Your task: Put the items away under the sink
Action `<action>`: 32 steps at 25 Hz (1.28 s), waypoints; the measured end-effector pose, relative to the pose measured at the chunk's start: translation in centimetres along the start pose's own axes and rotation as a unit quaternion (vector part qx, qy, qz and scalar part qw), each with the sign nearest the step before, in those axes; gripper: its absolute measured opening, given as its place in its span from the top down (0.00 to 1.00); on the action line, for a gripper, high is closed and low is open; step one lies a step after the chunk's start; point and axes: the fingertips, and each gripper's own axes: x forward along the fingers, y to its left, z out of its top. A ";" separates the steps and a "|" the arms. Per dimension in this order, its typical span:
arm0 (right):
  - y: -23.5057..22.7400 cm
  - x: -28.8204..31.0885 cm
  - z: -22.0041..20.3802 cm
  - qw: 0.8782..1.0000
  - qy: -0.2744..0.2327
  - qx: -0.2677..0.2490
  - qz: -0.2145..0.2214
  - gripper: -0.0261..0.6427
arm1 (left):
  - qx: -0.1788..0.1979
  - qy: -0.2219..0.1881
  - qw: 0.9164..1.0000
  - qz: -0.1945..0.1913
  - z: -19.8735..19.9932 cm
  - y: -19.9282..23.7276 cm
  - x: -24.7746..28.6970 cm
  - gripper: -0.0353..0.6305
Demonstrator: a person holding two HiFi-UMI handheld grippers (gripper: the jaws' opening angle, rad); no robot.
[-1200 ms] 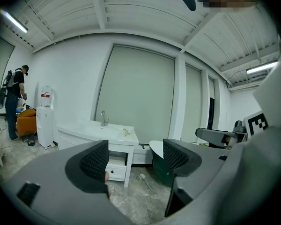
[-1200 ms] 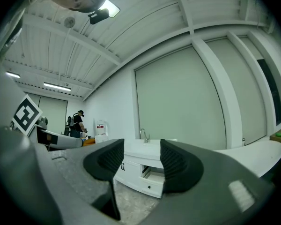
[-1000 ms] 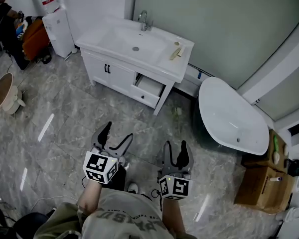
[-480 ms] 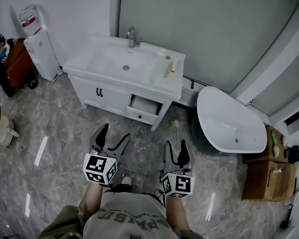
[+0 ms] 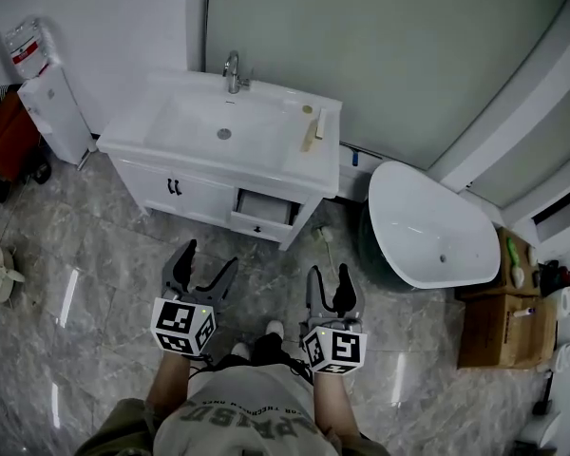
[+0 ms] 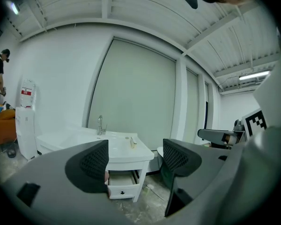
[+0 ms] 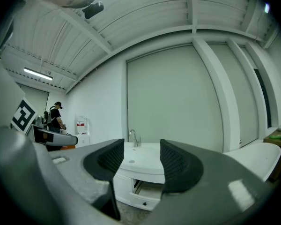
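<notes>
A white sink cabinet (image 5: 223, 164) stands against the wall with a chrome tap (image 5: 232, 69) at the back. Its small drawer (image 5: 262, 215) under the right side is pulled partly out. A pale, long item (image 5: 310, 131) lies on the counter's right end. My left gripper (image 5: 202, 264) and right gripper (image 5: 327, 286) are held side by side in front of the cabinet, well short of it. Both are open with nothing between the jaws. The left gripper view shows the cabinet (image 6: 122, 158) and its drawer (image 6: 121, 184); the right gripper view shows the cabinet (image 7: 145, 172) too.
A white bathtub (image 5: 427, 226) lies on the floor right of the cabinet. Cardboard boxes (image 5: 503, 326) sit at far right. A water dispenser (image 5: 43, 98) stands left of the cabinet. A person (image 7: 54, 117) stands far off. A small object (image 5: 321, 236) lies on the marble floor.
The view has moved closer to the cabinet and shifted left, so the cabinet sits nearer the centre. Both grippers kept their open pose, held out in front.
</notes>
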 end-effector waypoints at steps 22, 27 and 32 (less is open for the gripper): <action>-11.7 20.4 -1.6 0.999 0.023 0.027 0.000 0.62 | 0.009 0.020 0.999 0.023 2.9 2.8 20.1 0.42; -15.1 25.6 -1.2 0.999 0.022 0.031 0.004 0.62 | 0.016 0.023 0.999 0.025 4.3 2.6 25.8 0.42; -16.9 28.5 -1.9 0.999 0.033 0.039 0.006 0.62 | 0.000 0.039 0.999 0.031 3.9 3.1 28.8 0.42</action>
